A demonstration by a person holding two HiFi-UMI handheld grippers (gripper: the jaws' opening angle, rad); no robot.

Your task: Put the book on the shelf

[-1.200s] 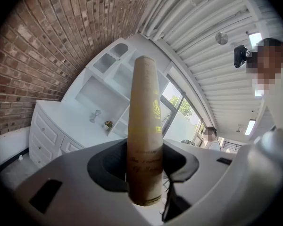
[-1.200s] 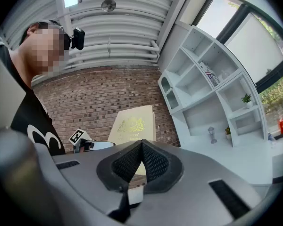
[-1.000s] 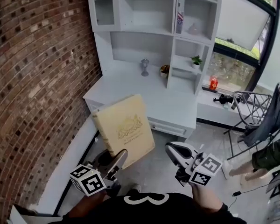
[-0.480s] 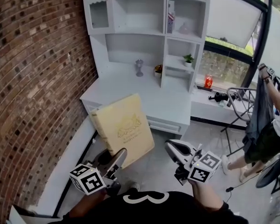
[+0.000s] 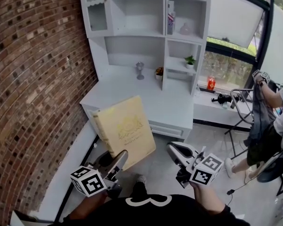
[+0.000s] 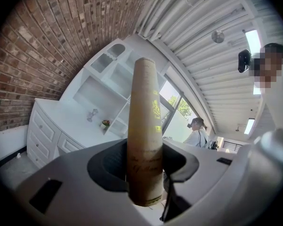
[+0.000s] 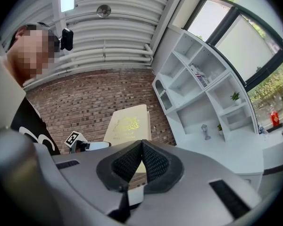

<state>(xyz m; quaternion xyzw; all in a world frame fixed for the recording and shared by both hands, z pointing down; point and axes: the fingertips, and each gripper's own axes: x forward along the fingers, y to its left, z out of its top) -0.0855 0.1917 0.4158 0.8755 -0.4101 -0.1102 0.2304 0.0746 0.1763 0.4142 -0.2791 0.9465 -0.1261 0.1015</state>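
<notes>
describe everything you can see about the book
The book is a closed, thick hardcover, cream-yellow, with a gold ornament and gold lettering on the front cover and more on the spine, too small to read. It hangs in the air, tilted, front cover toward the head camera, before the white shelf unit and not yet on it. The left gripper is shut on it near the lower end of the spine; nothing else touches it.

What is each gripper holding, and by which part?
The left gripper clamps the cream book at its lower end near the spine, a jaw on each cover. The right gripper is shut and empty.
</notes>
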